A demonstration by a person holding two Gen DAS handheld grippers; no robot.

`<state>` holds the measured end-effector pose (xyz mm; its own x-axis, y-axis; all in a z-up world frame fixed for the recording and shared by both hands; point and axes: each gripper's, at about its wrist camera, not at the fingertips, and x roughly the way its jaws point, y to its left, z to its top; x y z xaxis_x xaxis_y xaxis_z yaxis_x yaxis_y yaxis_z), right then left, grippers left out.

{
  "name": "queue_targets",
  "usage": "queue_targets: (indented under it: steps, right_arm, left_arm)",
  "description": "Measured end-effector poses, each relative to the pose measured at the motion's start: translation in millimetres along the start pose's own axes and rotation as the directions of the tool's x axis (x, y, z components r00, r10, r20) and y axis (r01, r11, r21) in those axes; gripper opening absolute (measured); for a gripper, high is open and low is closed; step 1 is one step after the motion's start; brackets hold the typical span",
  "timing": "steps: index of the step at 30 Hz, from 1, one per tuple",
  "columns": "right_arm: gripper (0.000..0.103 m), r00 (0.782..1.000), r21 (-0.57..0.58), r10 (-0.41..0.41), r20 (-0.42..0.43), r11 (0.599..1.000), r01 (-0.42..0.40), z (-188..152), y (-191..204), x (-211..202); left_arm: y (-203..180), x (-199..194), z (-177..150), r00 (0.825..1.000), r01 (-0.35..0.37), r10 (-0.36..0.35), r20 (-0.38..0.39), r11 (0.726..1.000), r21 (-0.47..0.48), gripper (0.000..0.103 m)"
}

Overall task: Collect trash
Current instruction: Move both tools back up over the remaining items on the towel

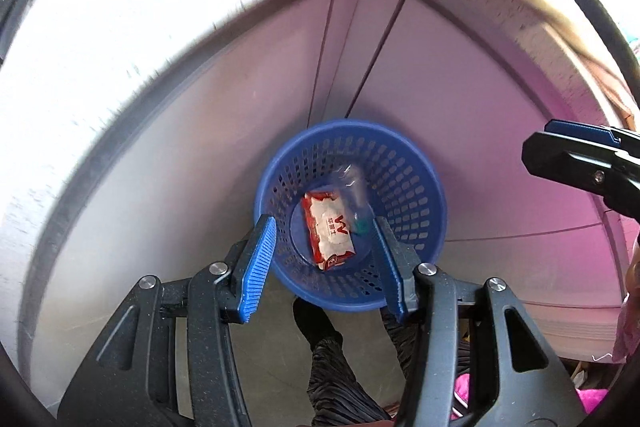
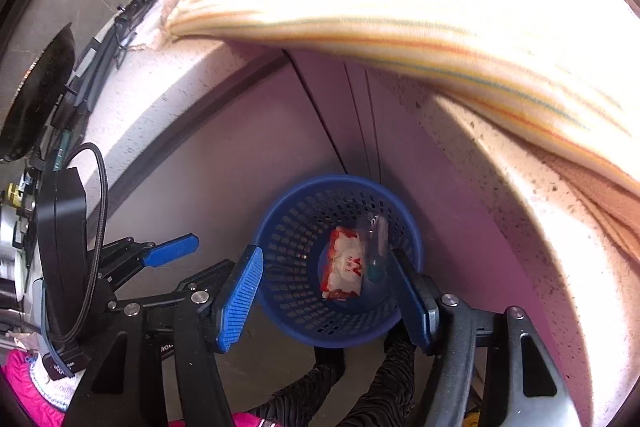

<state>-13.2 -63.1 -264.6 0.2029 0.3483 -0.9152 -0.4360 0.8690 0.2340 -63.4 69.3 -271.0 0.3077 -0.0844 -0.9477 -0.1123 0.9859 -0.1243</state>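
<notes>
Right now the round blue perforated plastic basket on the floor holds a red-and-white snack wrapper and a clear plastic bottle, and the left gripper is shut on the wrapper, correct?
Not quite. The left gripper is open and empty above the round blue perforated plastic basket; the red-and-white snack wrapper lies inside beside the clear plastic bottle, as the left wrist view shows.

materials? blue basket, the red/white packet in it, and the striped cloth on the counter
Blue basket: looks like moulded plastic, smooth, slightly glossy; regular punched slots in wall.
Red and white packet: probably thin plastic film; crinkled, shiny, printed.
Striped cloth: woven fabric, likely terry towelling; matte, fuzzy, frayed corner, drapes over the edge.
</notes>
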Motion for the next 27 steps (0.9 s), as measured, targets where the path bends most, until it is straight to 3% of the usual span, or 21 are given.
queue_targets:
  steps: [13, 20, 27]
  right_arm:
    - [0.079, 0.986, 0.031, 0.071, 0.15, 0.997, -0.077, 24, -20, -78]
    - [0.086, 0.966, 0.091, 0.057, 0.252, 0.992, -0.082, 56, -57, -123]
    - [0.086, 0.951, 0.155, 0.024, 0.308, 0.985, -0.074, 95, -106, -150]
  left_arm:
    - [0, -78, 43, 0.986, 0.012, -0.011, 0.168, 1.0, -0.001, 0.05]
    - [-6, -109, 84, 0.967, 0.035, -0.029, 0.253, 0.999, -0.017, 0.05]
    - [-31, -108, 128, 0.949, 0.057, -0.051, 0.313, 0.998, -0.009, 0.05]
